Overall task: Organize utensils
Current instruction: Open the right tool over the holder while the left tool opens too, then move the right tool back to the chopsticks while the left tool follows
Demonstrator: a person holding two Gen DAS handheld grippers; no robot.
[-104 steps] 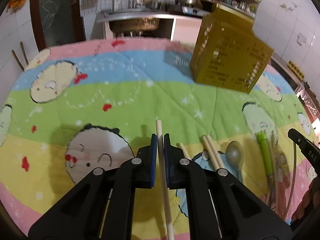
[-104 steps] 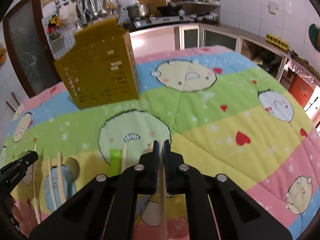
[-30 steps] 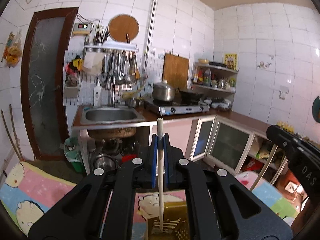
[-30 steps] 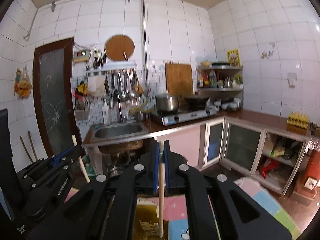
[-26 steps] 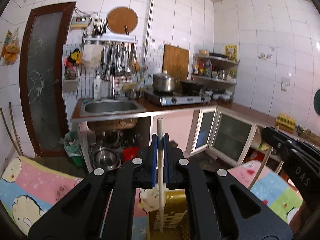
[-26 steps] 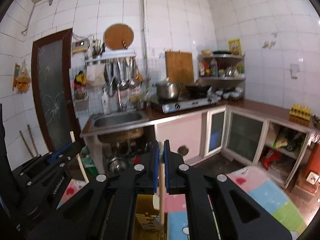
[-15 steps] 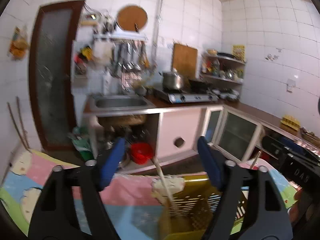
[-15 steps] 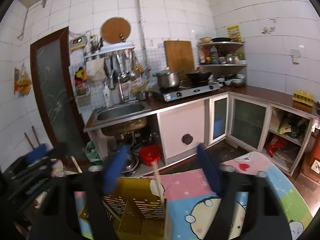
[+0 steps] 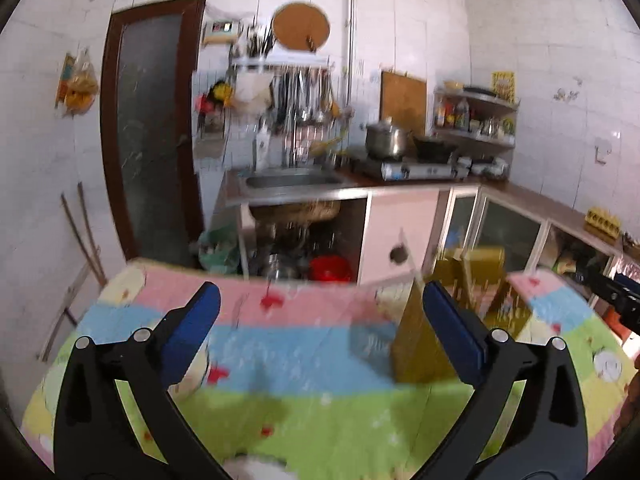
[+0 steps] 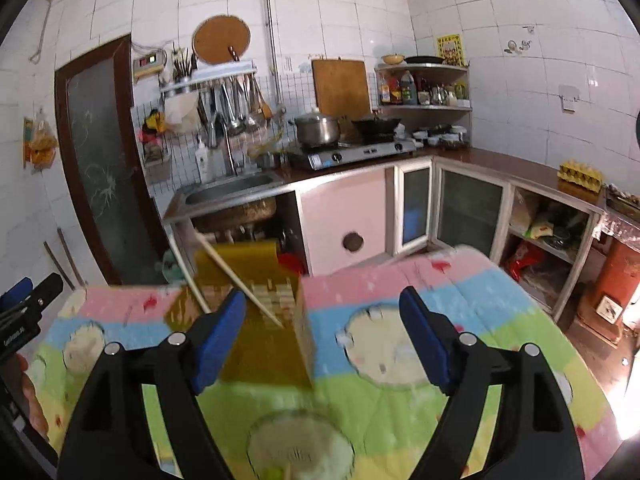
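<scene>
A yellow perforated utensil basket stands on the cartoon-print quilt; it also shows, blurred, in the left wrist view. Two wooden chopsticks lean inside it, tops tilted left. My right gripper is wide open and empty, just in front of the basket. My left gripper is wide open and empty, with the basket behind its right finger. A chopstick sticks up from the basket there.
Behind the table are a sink counter, a gas stove with a pot, cabinets and a dark door. The left gripper's tip shows at the right wrist view's left edge. A green item lies at the bottom.
Both grippers opened and let their chopsticks drop into the yellow basket. Both have since pulled back and tilted down, so more of the quilt shows.
</scene>
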